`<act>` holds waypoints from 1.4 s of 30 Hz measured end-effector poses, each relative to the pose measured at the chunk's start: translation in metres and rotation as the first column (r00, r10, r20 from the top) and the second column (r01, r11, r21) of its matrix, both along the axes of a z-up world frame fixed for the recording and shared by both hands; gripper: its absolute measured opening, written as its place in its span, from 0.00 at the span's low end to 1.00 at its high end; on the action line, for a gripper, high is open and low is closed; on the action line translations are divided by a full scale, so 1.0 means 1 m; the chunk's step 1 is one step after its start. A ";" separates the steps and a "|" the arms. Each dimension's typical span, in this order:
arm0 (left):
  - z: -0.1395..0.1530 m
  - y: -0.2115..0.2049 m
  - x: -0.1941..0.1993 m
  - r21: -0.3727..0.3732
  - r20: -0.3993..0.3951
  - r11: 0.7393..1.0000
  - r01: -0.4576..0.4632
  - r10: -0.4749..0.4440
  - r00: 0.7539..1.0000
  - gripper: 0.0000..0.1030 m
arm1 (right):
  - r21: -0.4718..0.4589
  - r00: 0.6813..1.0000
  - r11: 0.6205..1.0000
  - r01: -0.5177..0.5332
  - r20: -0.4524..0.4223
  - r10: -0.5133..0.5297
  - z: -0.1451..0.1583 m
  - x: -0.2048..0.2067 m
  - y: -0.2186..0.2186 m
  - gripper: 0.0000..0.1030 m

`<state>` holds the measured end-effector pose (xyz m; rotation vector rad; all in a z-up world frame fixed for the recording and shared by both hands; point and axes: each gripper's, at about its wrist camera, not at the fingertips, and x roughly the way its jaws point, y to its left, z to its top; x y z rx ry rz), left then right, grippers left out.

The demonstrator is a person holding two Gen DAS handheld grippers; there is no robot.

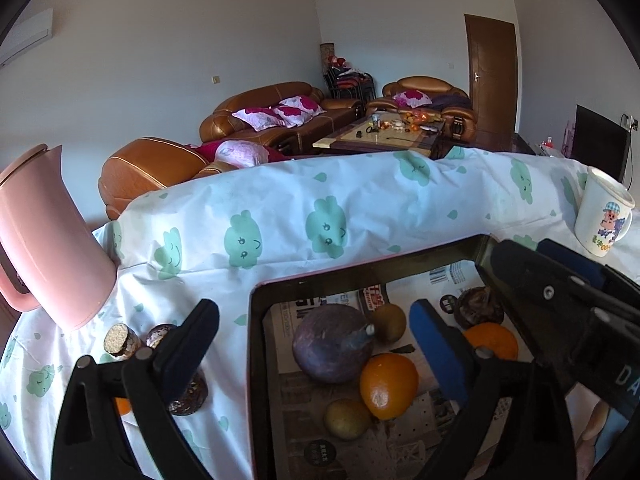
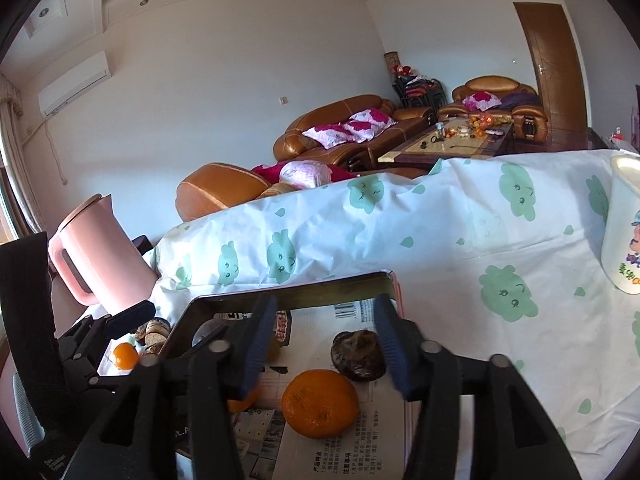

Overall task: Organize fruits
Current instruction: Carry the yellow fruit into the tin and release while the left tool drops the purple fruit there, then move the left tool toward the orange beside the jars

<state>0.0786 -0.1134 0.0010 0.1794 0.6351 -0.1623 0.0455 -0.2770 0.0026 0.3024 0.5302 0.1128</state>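
Observation:
A newspaper-lined tray [image 1: 256, 320] holds a purple round fruit [image 1: 330, 344], an orange [image 1: 388, 385], a yellowish fruit [image 1: 347, 418], a kiwi [image 1: 388, 322], a second orange [image 1: 494, 340] and a dark wrinkled fruit [image 1: 476, 306]. My left gripper [image 1: 320, 356] is open, straddling the tray's left wall, empty. My right gripper [image 2: 326, 344] is open above the orange [image 2: 320, 403] and the dark fruit [image 2: 358, 355] in the tray [image 2: 288, 294]. Left of the tray lie a small orange [image 2: 125, 356] and dark brown fruits [image 2: 154, 332].
A pink kettle [image 1: 48, 240] stands at the table's left end. A white cartoon mug [image 1: 604, 216] stands at the right. The table has a white cloth with green clouds [image 1: 280, 220]. Brown sofas and a coffee table stand beyond.

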 end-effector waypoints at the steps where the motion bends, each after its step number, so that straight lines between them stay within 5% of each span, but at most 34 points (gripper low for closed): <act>1: 0.001 0.001 -0.001 -0.004 0.005 1.000 -0.002 0.002 1.000 0.97 | -0.011 0.999 1.000 0.026 0.027 -0.026 0.003 -0.005 0.000 0.75; 9: 0.004 0.009 -0.008 -0.024 0.031 1.000 -0.001 0.002 1.000 0.99 | -0.090 0.985 0.987 0.133 0.120 -0.121 0.012 -0.022 -0.001 0.76; 23: -0.001 0.050 -0.014 -0.032 0.023 0.998 -0.048 0.049 0.999 0.99 | -0.203 0.983 0.967 0.156 0.123 -0.133 0.011 -0.031 0.016 0.76; 42: -0.009 0.178 0.000 -0.067 -0.073 0.972 -0.224 0.219 0.973 0.99 | -0.285 0.992 0.953 -0.099 0.042 0.116 0.005 -0.032 0.123 0.76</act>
